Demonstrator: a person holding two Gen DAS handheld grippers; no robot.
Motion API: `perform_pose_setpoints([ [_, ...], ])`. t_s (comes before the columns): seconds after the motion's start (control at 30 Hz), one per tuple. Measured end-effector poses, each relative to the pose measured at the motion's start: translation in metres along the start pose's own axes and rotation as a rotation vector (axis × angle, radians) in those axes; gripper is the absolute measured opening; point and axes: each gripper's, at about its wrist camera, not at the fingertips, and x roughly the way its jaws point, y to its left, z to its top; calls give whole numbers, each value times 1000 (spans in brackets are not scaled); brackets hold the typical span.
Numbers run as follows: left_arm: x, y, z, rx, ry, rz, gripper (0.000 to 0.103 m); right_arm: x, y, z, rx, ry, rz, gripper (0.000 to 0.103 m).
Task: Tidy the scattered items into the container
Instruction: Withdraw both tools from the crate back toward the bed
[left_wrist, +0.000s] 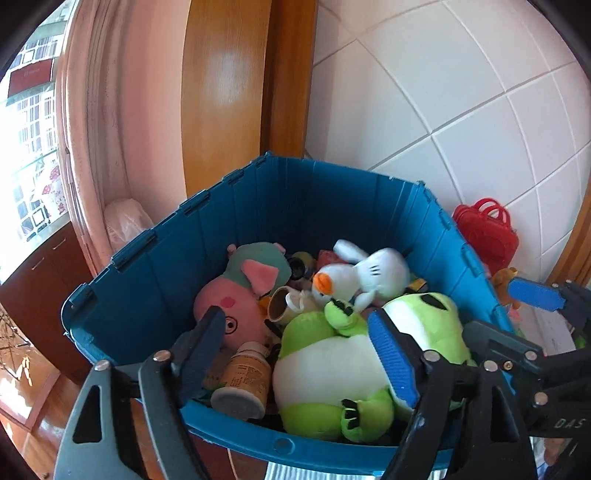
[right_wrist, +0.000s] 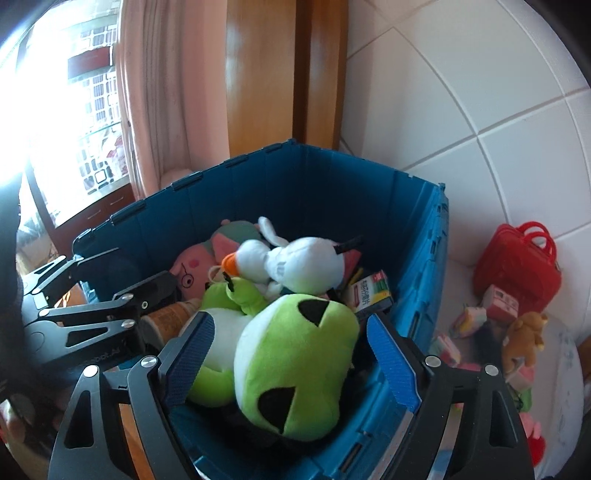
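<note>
Right wrist view: a green and white frog plush (right_wrist: 288, 354) lies at lower centre on top of the pile in the blue bin (right_wrist: 417, 258). The right gripper (right_wrist: 291, 354) is spread wide, its pads flanking the frog's head. The left gripper (left_wrist: 299, 354) also gapes over the bin's near rim. A red bag (right_wrist: 517, 258) sits right, outside.

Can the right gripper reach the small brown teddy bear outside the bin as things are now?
Probably yes: the right gripper is open and holds nothing, and the brown teddy bear lies uncovered to its right, beyond the blue bin wall.
</note>
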Motion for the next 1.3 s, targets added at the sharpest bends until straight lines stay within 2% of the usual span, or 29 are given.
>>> perform_pose_setpoints([
  [0.07,-9,-8,0,18,-24,-14,82,-10,-6,-5,14,-16,-21,86],
  [0.23,-27,-32,-1,71,-74,21,82,-39,-24,-22,50,-76,-81,86],
  [0.37,-43,-59,-3,72,-104,-4,82,-69,-46,-44,63,-130,-155,91],
  [0.53,-61,-118,-10,90,-142,-39,82,-108,-93,-77,108,-177,-200,93],
  [0.67,-68,-179,-25,107,-149,-74,90,-137,-150,-114,156,-181,-243,94],
  [0.87,-63,-287,-65,172,-103,-123,90,-178,-242,-175,241,-155,-340,94],
  [1.0,-51,-344,-93,201,-34,-148,90,-198,-293,-215,286,-116,-385,94],
  [1.3,-22,-422,-133,319,88,-152,90,-220,-364,-276,415,-61,-434,94],
])
